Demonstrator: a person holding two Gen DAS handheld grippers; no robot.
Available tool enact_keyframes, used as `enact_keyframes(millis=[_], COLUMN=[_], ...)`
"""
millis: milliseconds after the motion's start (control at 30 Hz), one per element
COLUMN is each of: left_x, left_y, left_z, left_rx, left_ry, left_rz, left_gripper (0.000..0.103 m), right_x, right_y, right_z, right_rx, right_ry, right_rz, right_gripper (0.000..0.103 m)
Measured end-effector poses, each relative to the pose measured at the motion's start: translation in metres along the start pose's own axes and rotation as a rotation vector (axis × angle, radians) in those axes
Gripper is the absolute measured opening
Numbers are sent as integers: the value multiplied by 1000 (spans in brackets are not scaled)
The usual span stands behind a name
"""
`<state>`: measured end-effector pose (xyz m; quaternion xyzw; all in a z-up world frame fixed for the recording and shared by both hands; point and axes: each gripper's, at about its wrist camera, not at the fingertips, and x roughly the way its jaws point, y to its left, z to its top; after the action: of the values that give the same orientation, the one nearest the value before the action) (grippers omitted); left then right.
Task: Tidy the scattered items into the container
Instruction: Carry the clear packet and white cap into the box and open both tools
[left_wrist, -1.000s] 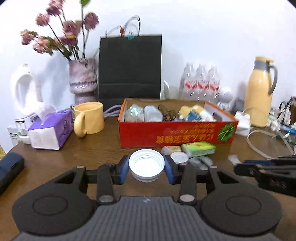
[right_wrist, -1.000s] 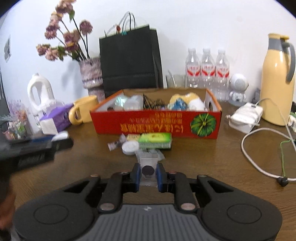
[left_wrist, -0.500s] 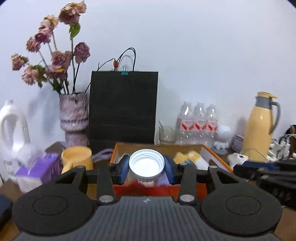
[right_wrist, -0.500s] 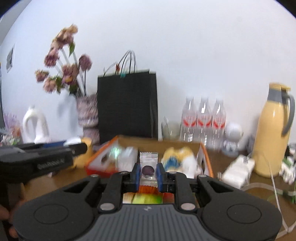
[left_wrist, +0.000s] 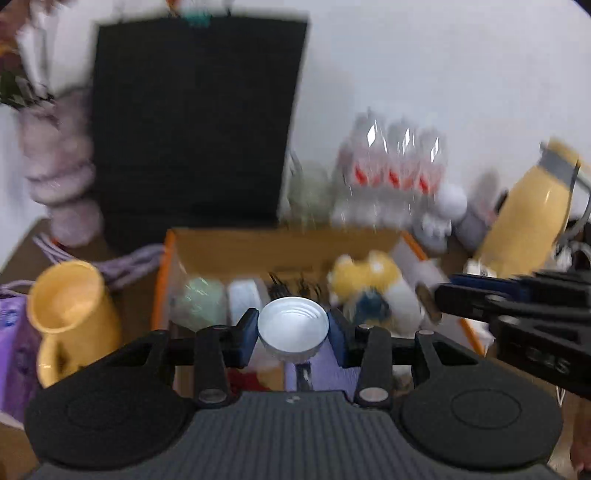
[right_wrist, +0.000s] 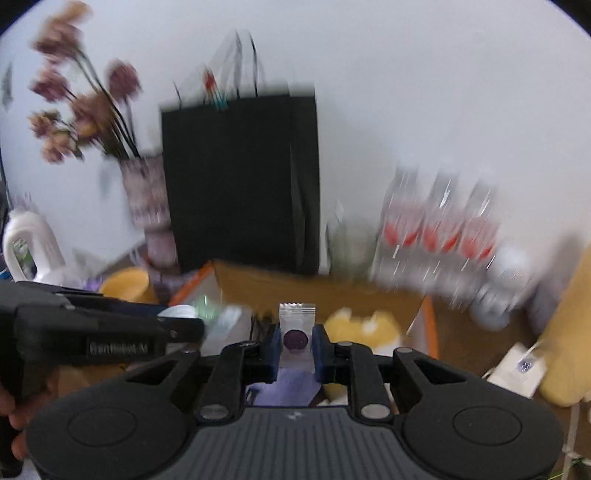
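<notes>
Blurred frames. Yellow mug (left_wrist: 70, 317) at left, black paper bag (left_wrist: 195, 125) behind the orange box (left_wrist: 164, 288). Left gripper (left_wrist: 293, 328) jaws pinch a white bottle cap (left_wrist: 293, 326) above the box; right gripper (right_wrist: 294, 341) jaws pinch a clear sachet (right_wrist: 296, 325) there too. Water bottles (right_wrist: 439, 236), yellow flask (left_wrist: 528, 210) at right.

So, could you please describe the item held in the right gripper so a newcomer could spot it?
Start at the tall black paper bag; the orange cardboard box sits before it. Over that box the right gripper pinches a small clear sachet, the only item with a dark purple disc inside.
</notes>
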<state>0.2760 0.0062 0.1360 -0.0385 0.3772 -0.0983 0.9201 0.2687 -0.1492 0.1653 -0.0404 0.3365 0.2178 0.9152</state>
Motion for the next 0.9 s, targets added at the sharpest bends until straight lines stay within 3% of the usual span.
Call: enact_keyframes(millis=[100,200,367,467,567,633,800,900], left_x=[38,66,96,107,100,85,41,10], left_y=[-5,-12,-7,0,7,10,16,17], left_z=[-2,-12,-14,-11,-6,1,33,54], left_rx=[-25,0,-5,-15,-52,-67,-86,-101], left_ry=[151,214,265,312,336,331,310,279], left_rz=[-10,33,107,113,109,93,144,180], left_gripper=[41,41,41,42,45,54,69,81], right_x=[50,92,130,140,134,120,76,51], right_y=[-18,-28,-30,-32,-31,-31,-40,-44], right_z=[11,11,0,-7,-9,-2,24,44], right_rx=[90,139,127,136,141,142,140,141], right_ry=[202,334,475,529,534,507,453,413], right_rz=[78,54,-26,-57,-52,-50,-96,-101], right_gripper=[17,17,17,20,41,52,55,63])
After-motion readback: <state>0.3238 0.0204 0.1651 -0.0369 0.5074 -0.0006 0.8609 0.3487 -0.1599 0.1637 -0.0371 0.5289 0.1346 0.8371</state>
